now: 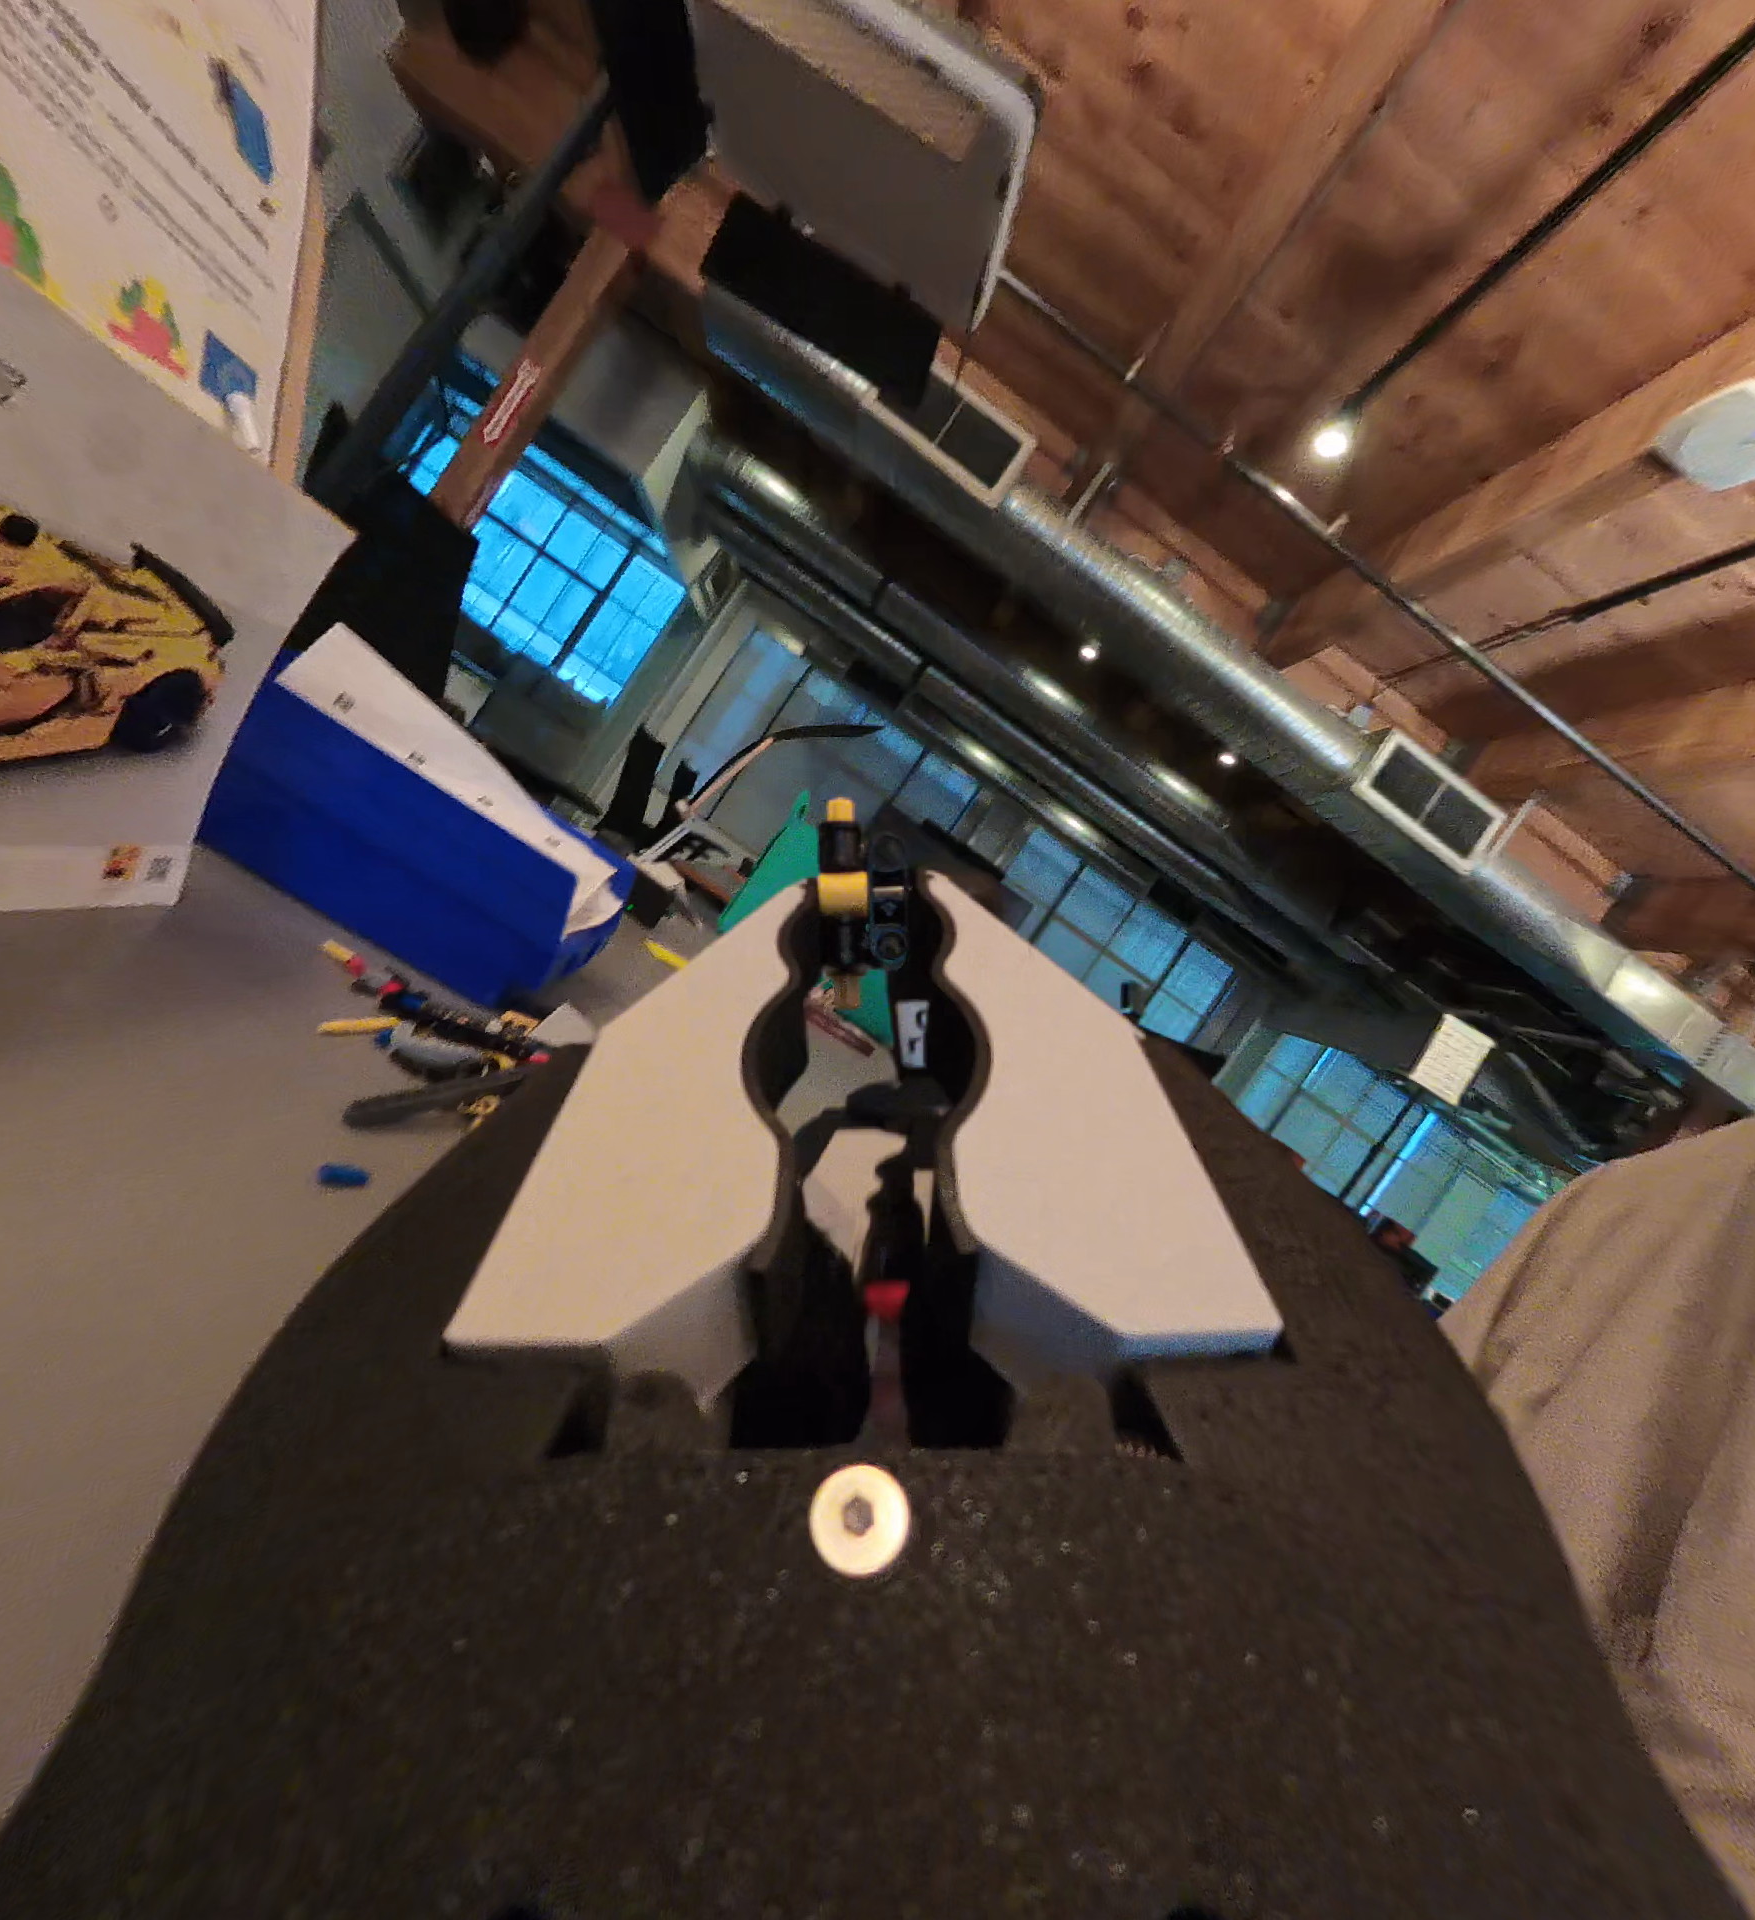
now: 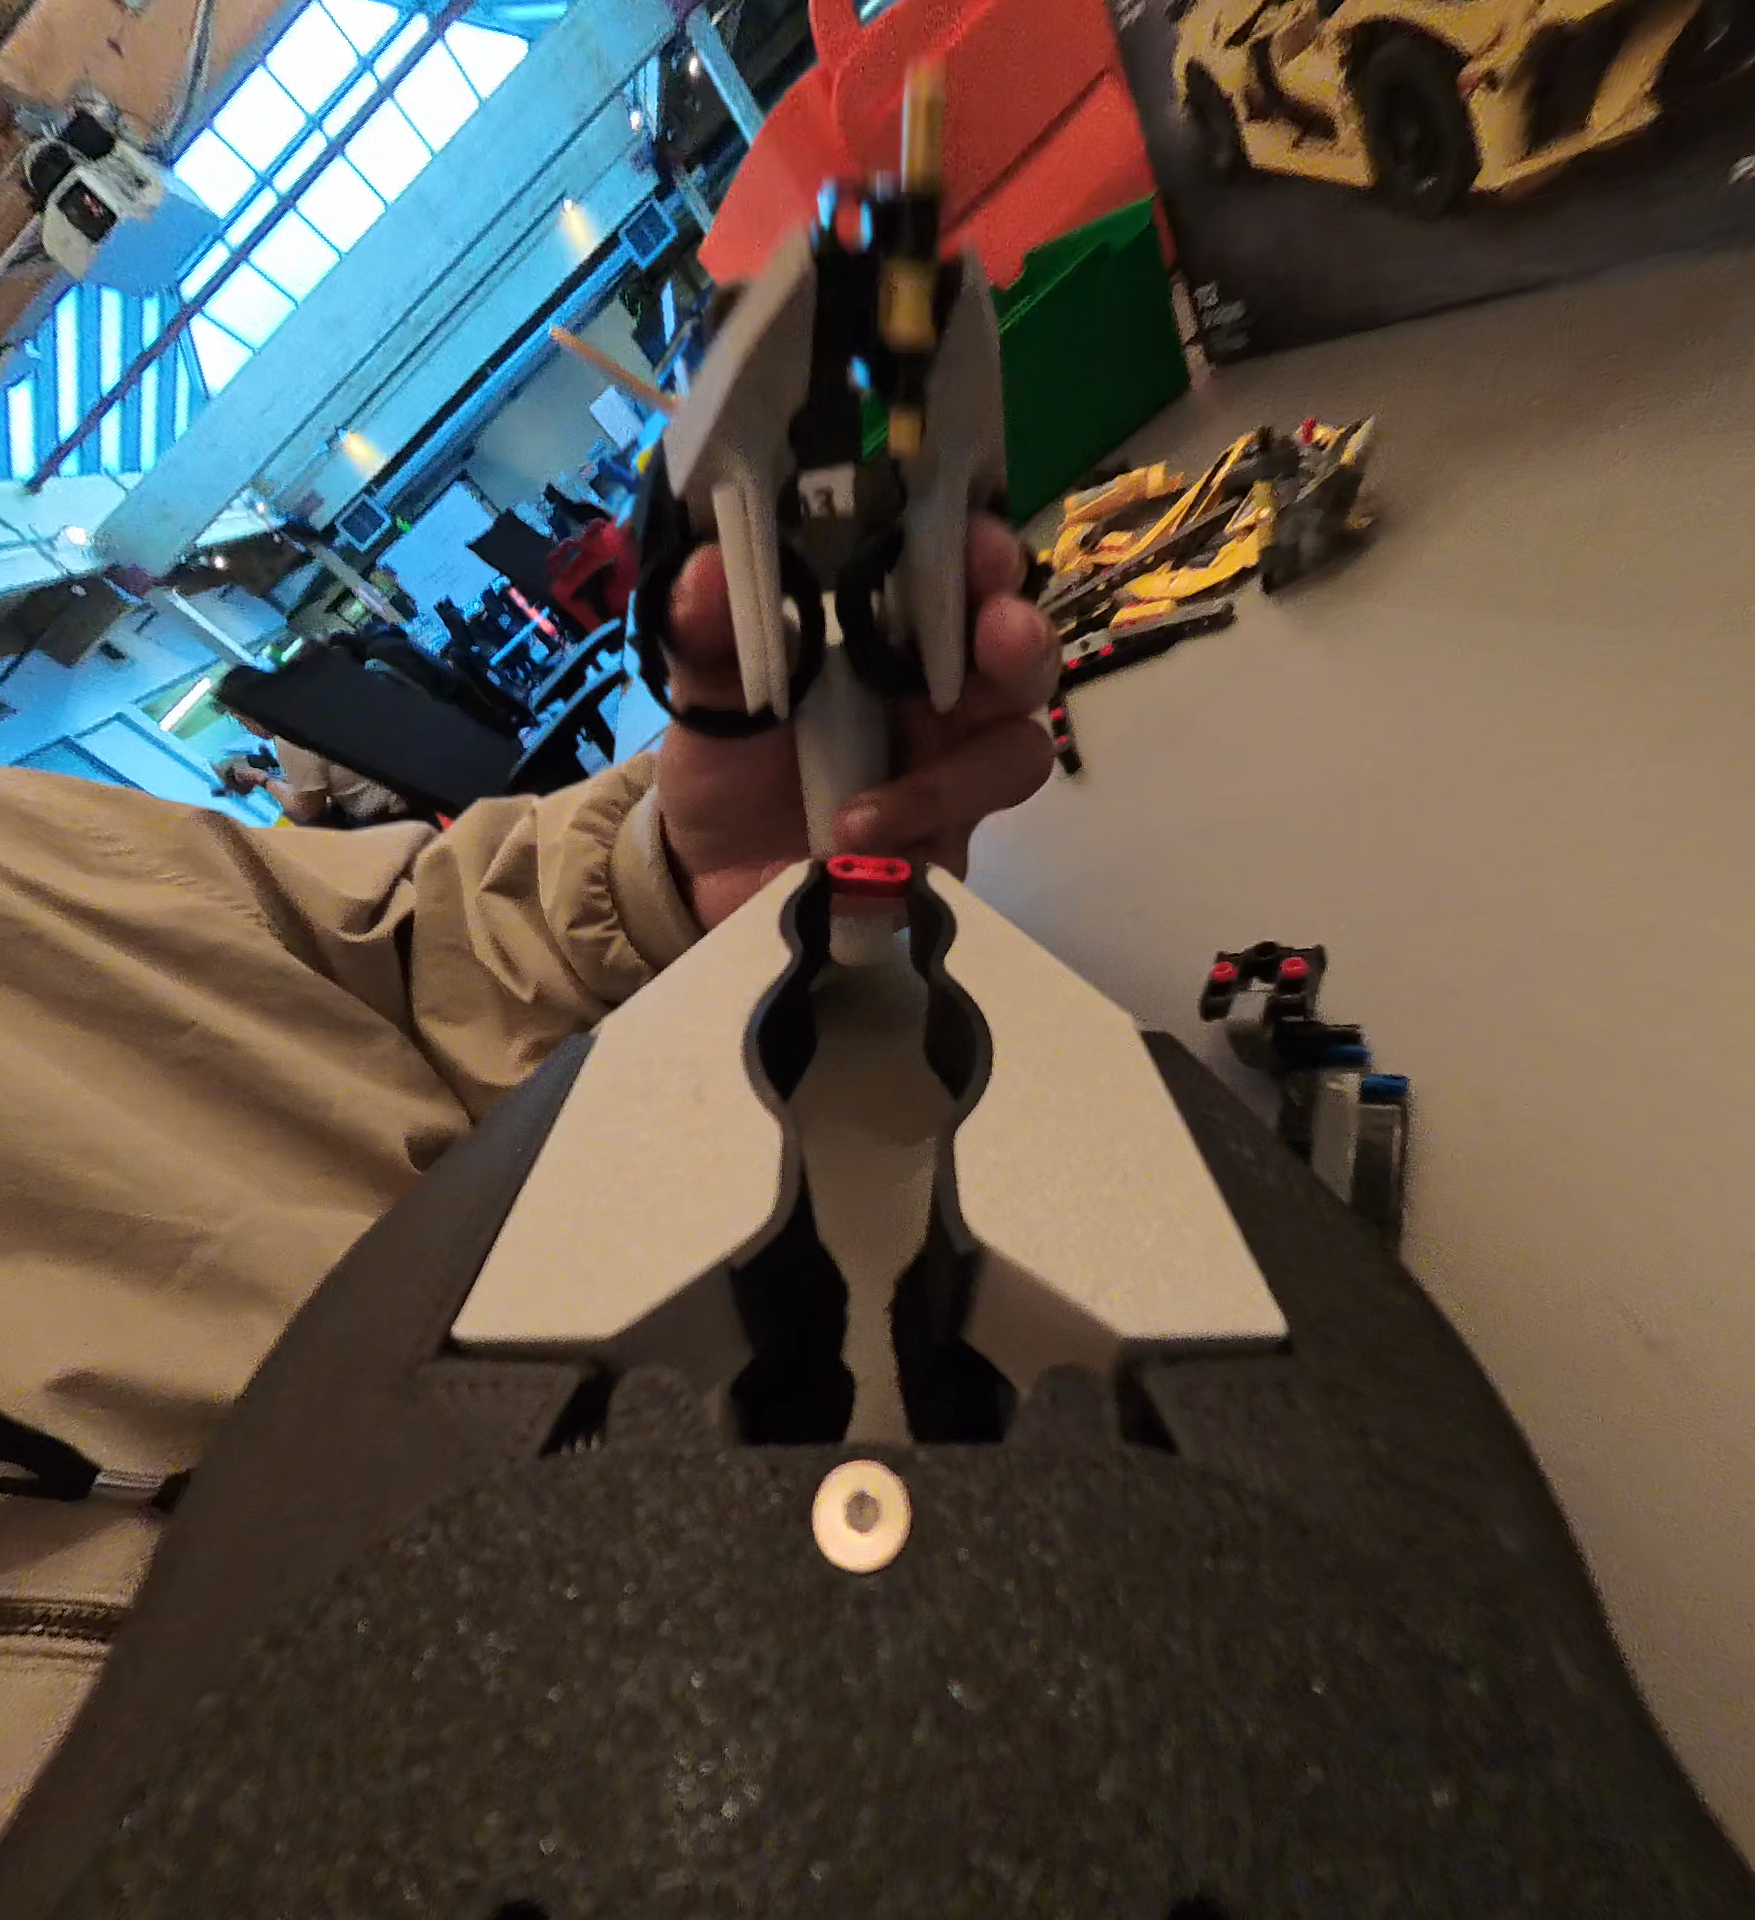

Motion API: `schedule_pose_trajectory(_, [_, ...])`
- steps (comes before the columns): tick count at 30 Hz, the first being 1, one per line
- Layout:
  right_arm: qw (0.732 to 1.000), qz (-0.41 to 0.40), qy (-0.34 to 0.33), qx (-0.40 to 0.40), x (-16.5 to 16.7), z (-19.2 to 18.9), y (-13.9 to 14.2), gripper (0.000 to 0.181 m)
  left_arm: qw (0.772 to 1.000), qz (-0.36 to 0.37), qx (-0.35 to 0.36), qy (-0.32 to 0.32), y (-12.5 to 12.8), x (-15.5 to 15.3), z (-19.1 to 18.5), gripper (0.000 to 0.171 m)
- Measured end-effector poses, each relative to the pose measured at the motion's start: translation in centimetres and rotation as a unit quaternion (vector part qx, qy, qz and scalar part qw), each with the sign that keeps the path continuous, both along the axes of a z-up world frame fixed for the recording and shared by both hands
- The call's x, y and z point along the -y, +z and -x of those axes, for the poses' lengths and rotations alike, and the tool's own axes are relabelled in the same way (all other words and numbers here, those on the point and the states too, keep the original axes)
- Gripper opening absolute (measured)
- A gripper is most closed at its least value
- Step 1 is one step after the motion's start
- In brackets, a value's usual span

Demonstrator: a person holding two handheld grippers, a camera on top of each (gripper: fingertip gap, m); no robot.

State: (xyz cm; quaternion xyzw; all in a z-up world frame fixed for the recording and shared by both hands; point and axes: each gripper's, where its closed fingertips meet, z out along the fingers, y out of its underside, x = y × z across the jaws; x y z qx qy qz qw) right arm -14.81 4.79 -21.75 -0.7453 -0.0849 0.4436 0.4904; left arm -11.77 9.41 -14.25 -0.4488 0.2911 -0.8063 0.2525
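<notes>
Left claw [image 1: 860,891] pinches one yellow-black stack [image 1: 845,883]; right claw [image 2: 868,883] pinches one red link [image 2: 868,873] — both raised off the counter [image 2: 1579,727], one box [image 1: 42,644] at its far edge.

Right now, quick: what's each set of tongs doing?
Left tongs: closed on a black-and-yellow brick piece, lifted off the table.
Right tongs: closed on a small red brick link.

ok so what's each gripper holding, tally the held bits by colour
black and yellow brick assembly, in the left gripper: 1
red two-hole brick piece, in the right gripper: 1
total: 2 held pieces
</notes>
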Motion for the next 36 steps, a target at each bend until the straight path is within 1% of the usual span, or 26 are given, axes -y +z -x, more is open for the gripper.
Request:
schedule_pose_trajectory(2, [1.0,0.008,-0.008,0.002,0.1,-1.0,0.0,0.014,0.998,0.056,0.009,-0.015,-0.2,-0.8,0.6,0.015])
schedule_pose_trajectory(4, [0.997,0.038,-0.031,0.063,0.2,-3.0,-1.2,0.014,0.99,0.129,0.027,-0.045,-0.1,-1.8,1.1,0.016])
schedule_pose_trajectory(5, [0.99,0.052,-0.068,0.107,0.1,-5.5,-1.8,0.014,0.985,0.161,0.034,-0.052,-0.1,-2.4,1.3,0.016])
schedule_pose_trajectory(6, [0.978,0.069,-0.124,0.155,0.2,-9.2,-2.5,0.014,0.982,0.181,0.032,-0.053,-0.3,-2.9,1.3,0.015])
schedule_pose_trajectory(7, [0.956,0.094,-0.188,0.205,0.7,-13.6,-3.3,0.014,0.98,0.191,0.028,-0.056,-0.6,-2.9,1.2,0.015])
schedule_pose_trajectory(9, [0.889,0.161,-0.302,0.303,3.3,-22.3,-5.6,0.014,0.977,0.199,0.018,-0.076,-0.9,-2.5,0.9,0.016])
schedule_pose_trajectory(10, [0.865,0.185,-0.324,0.336,4.7,-24.9,-6.6,0.014,0.976,0.201,0.016,-0.081,-1.0,-2.3,0.8,0.015])
schedule_pose_trajectory(11, [0.848,0.198,-0.339,0.357,5.6,-26.7,-7.3,0.014,0.976,0.202,0.016,-0.083,-1.0,-2.1,0.7,0.015])
schedule_pose_trajectory(12, [0.837,0.202,-0.345,0.373,6.1,-27.7,-7.9,0.022,0.976,0.198,0.01,-0.089,-1.1,-1.8,0.5,0.016])
schedule_pose_trajectory(13, [0.835,0.192,-0.344,0.384,6.1,-27.9,-7.8,0.03,0.977,0.19,0.002,-0.098,-1.3,-1.3,0.3,0.016])
schedule_pose_trajectory(14, [0.836,0.174,-0.348,0.386,5.6,-27.6,-7.2,0.038,0.977,0.182,-0.006,-0.107,-1.4,-0.7,0.1,0.016])
schedule_pose_trajectory(15, [0.847,0.141,-0.342,0.383,4.7,-26.3,-6.0,0.037,0.978,0.172,-0.016,-0.113,-1.6,-0.1,-0.1,0.015])
schedule_pose_trajectory(16, [0.865,0.085,-0.323,0.374,3.4,-24.0,-4.2,0.038,0.98,0.159,-0.025,-0.12,-1.8,0.6,-0.3,0.016])
schedule_pose_trajectory(18, [0.898,-0.051,-0.257,0.353,1.0,-17.5,-0.5,0.048,0.981,0.135,-0.038,-0.132,-1.9,1.7,-0.5,0.016])
schedule_pose_trajectory(19, [0.911,-0.097,-0.229,0.328,0.4,-14.0,0.8,0.046,0.982,0.124,-0.04,-0.138,-1.9,2.2,-0.6,0.016])
schedule_pose_trajectory(21, [0.929,-0.156,-0.184,0.279,-0.2,-8.1,2.2,0.044,0.982,0.116,-0.035,-0.144,-1.6,2.8,-0.5,0.016])
schedule_pose_trajectory(22, [0.933,-0.172,-0.176,0.262,-0.2,-6.3,2.7,0.04,0.981,0.115,-0.038,-0.149,-1.7,3.0,-0.5,0.016])
schedule_pose_trajectory(23, [0.934,-0.188,-0.18,0.247,-0.3,-5.4,3.1,0.034,0.979,0.119,-0.042,-0.162,-1.7,3.3,-0.5,0.016])
schedule_pose_trajectory(24, [0.933,-0.211,-0.182,0.229,-0.3,-4.7,3.8,0.035,0.974,0.128,-0.044,-0.184,-1.7,3.7,-0.4,0.015])
schedule_pose_trajectory(25, [0.931,-0.232,-0.174,0.221,-0.1,-4.1,4.3,0.042,0.966,0.142,-0.042,-0.211,-1.6,4.1,-0.2,0.015])
schedule_pose_trajectory(27, [0.933,-0.258,-0.129,0.215,0.7,-2.6,4.5,0.044,0.946,0.18,-0.037,-0.268,-1.2,4.7,0.3,0.015])
schedule_pose_trajectory(28, [0.935,-0.261,-0.124,0.206,0.9,-2.5,4.7,0.044,0.936,0.195,-0.04,-0.292,-1.2,4.9,0.5,0.015])
schedule_pose_trajectory(30, [0.947,-0.273,-0.095,0.139,1.8,-2.0,5.8,0.036,0.924,0.195,-0.055,-0.324,-1.6,5.7,0.6,0.015])
schedule_pose_trajectory(31, [0.956,-0.263,-0.084,0.101,2.0,-2.1,6.1,0.037,0.92,0.183,-0.064,-0.34,-1.8,6.4,0.8,0.015])
schedule_pose_trajectory(33, [0.973,-0.22,-0.047,0.044,2.4,-2.0,5.7,0.028,0.915,0.157,-0.07,-0.364,-1.9,7.7,1.2,0.016])
schedule_pose_trajectory(36, [0.986,-0.167,-0.013,-0.014,2.6,-2.1,5.2,0.019,0.918,0.134,-0.066,-0.367,-1.7,8.6,1.4,0.016])
